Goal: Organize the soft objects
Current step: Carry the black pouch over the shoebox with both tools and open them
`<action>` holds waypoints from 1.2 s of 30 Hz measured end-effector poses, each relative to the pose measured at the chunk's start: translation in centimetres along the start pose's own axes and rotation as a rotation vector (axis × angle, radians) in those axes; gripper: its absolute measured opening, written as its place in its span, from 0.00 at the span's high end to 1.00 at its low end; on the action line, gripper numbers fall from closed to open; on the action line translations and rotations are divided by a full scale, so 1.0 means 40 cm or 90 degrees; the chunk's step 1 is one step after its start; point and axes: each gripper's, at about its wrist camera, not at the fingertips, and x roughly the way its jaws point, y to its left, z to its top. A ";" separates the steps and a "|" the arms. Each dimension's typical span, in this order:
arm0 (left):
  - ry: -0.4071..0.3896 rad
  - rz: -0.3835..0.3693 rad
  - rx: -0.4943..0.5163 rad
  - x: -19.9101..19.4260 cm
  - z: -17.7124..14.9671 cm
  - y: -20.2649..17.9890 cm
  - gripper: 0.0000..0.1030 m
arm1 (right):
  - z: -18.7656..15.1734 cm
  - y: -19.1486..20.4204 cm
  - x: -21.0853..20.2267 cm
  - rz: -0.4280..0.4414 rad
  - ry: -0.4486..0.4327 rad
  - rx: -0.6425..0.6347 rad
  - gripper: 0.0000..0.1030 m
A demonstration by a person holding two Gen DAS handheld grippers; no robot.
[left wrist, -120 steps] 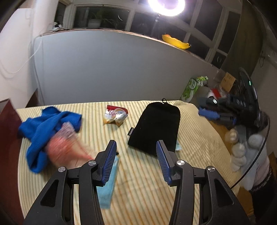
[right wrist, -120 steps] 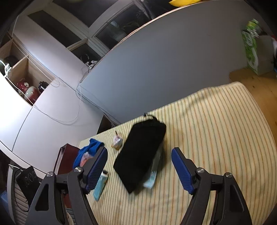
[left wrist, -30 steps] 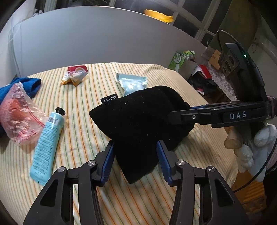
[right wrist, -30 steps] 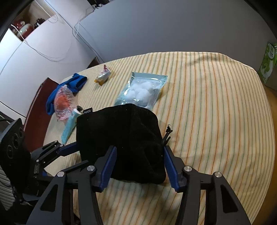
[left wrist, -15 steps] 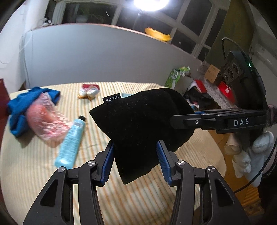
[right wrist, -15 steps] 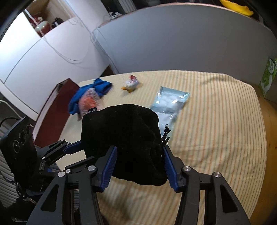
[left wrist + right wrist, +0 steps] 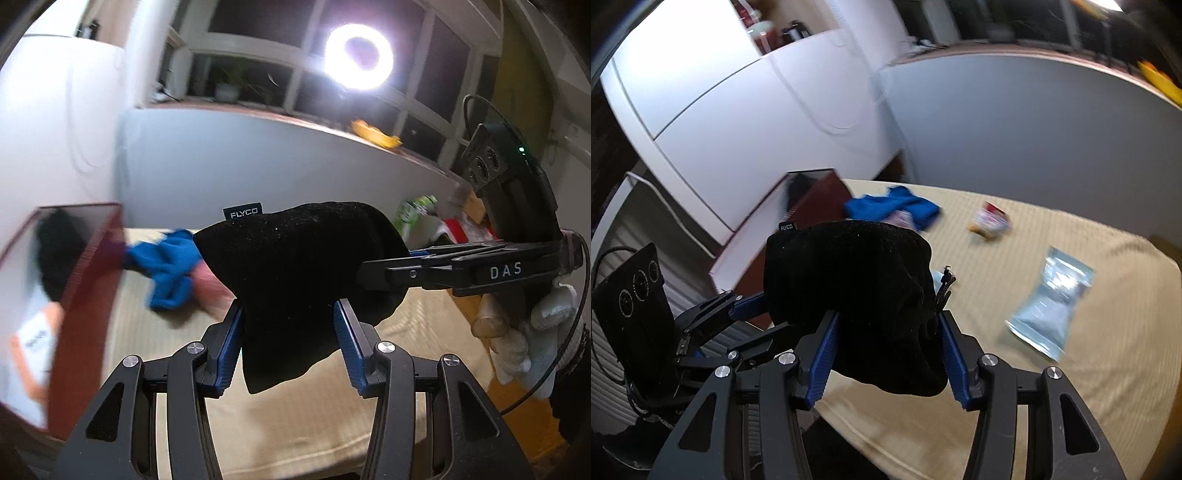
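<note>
Both grippers hold one black cloth pouch (image 7: 303, 266) with a FLYCO tag in the air above the striped table. My left gripper (image 7: 288, 325) is shut on its lower end. My right gripper (image 7: 888, 332) is shut on its other end; in the left wrist view its fingers (image 7: 399, 273) come in from the right. The pouch also shows in the right wrist view (image 7: 849, 280), with a zip pull at its right edge. A dark red box (image 7: 88, 266) stands at the table's left end, with a dark item inside.
On the striped tablecloth (image 7: 1052, 387) lie a blue cloth (image 7: 890, 206), a pinkish bag (image 7: 212, 284) beside it, a small snack packet (image 7: 990, 221) and a clear pale-blue packet (image 7: 1049, 302). A grey panel (image 7: 258, 170) backs the table. A ring light (image 7: 358, 55) glares above.
Both grippers have lifted the pouch higher and swung it left toward the red box, which has come into view. The table items now sit lower and farther right.
</note>
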 end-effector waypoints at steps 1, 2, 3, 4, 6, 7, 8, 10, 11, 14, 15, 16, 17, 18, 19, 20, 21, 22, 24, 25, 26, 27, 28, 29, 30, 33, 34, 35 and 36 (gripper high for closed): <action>-0.010 0.017 0.000 -0.020 0.004 0.019 0.54 | 0.013 0.019 0.011 0.005 0.001 -0.008 0.53; -0.017 0.032 -0.001 -0.035 0.007 0.035 0.54 | 0.028 0.042 0.021 0.010 0.002 -0.018 0.53; -0.022 0.043 -0.002 -0.046 0.012 0.050 0.54 | 0.045 0.065 0.034 0.017 0.003 -0.028 0.53; -0.027 0.055 -0.004 -0.059 0.016 0.065 0.54 | 0.064 0.089 0.049 0.024 0.003 -0.039 0.53; -0.036 0.079 -0.013 -0.084 0.023 0.108 0.54 | 0.097 0.131 0.079 0.033 0.007 -0.059 0.53; -0.039 0.090 -0.015 -0.093 0.026 0.126 0.54 | 0.118 0.159 0.098 0.039 0.009 -0.071 0.53; -0.042 0.104 -0.019 -0.103 0.029 0.149 0.54 | 0.134 0.178 0.113 0.043 0.011 -0.080 0.53; -0.046 0.131 -0.026 -0.121 0.035 0.192 0.54 | 0.168 0.219 0.147 0.056 0.015 -0.096 0.53; -0.047 0.150 -0.030 -0.129 0.038 0.219 0.54 | 0.185 0.238 0.169 0.063 0.018 -0.103 0.53; -0.050 0.186 -0.038 -0.142 0.039 0.275 0.54 | 0.230 0.296 0.235 0.079 0.032 -0.122 0.53; -0.050 0.198 -0.040 -0.145 0.040 0.297 0.54 | 0.242 0.314 0.260 0.084 0.037 -0.127 0.53; -0.050 0.212 -0.041 -0.151 0.036 0.316 0.54 | 0.253 0.329 0.284 0.089 0.042 -0.131 0.53; -0.050 0.227 -0.042 -0.153 0.035 0.337 0.54 | 0.263 0.343 0.306 0.095 0.048 -0.134 0.53; -0.050 0.235 -0.044 -0.159 0.026 0.350 0.54 | 0.272 0.358 0.331 0.101 0.056 -0.136 0.53; -0.049 0.242 -0.047 -0.159 0.025 0.367 0.54 | 0.280 0.370 0.353 0.106 0.063 -0.138 0.53; -0.046 0.248 -0.051 -0.158 0.023 0.383 0.54 | 0.286 0.378 0.376 0.109 0.069 -0.140 0.53; -0.045 0.255 -0.054 -0.158 0.020 0.396 0.54 | 0.294 0.389 0.401 0.111 0.076 -0.142 0.53; -0.043 0.262 -0.058 -0.156 0.017 0.411 0.54 | 0.301 0.398 0.422 0.114 0.082 -0.143 0.53; -0.038 0.276 -0.058 -0.148 0.015 0.430 0.54 | 0.311 0.413 0.455 0.115 0.090 -0.148 0.53; -0.036 0.280 -0.058 -0.145 0.013 0.439 0.54 | 0.315 0.420 0.472 0.113 0.093 -0.153 0.53; -0.032 0.285 -0.058 -0.139 0.010 0.449 0.54 | 0.319 0.424 0.488 0.110 0.095 -0.155 0.53; -0.029 0.286 -0.058 -0.135 0.007 0.456 0.54 | 0.324 0.428 0.502 0.108 0.097 -0.157 0.53; -0.026 0.289 -0.058 -0.129 0.003 0.464 0.54 | 0.326 0.429 0.512 0.106 0.098 -0.159 0.53; -0.024 0.292 -0.058 -0.123 0.000 0.465 0.54 | 0.329 0.431 0.527 0.102 0.100 -0.161 0.53; -0.021 0.294 -0.058 -0.118 0.000 0.466 0.54 | 0.331 0.430 0.534 0.099 0.100 -0.164 0.53; -0.014 0.304 -0.052 -0.108 -0.006 0.474 0.54 | 0.342 0.423 0.553 0.086 0.091 -0.163 0.53; -0.015 0.314 -0.044 -0.106 -0.008 0.471 0.54 | 0.346 0.420 0.559 0.085 0.091 -0.158 0.52; -0.014 0.321 -0.040 -0.107 -0.009 0.462 0.53 | 0.349 0.415 0.566 0.082 0.092 -0.154 0.50; -0.013 0.328 -0.036 -0.106 -0.009 0.458 0.52 | 0.353 0.413 0.566 0.079 0.091 -0.150 0.46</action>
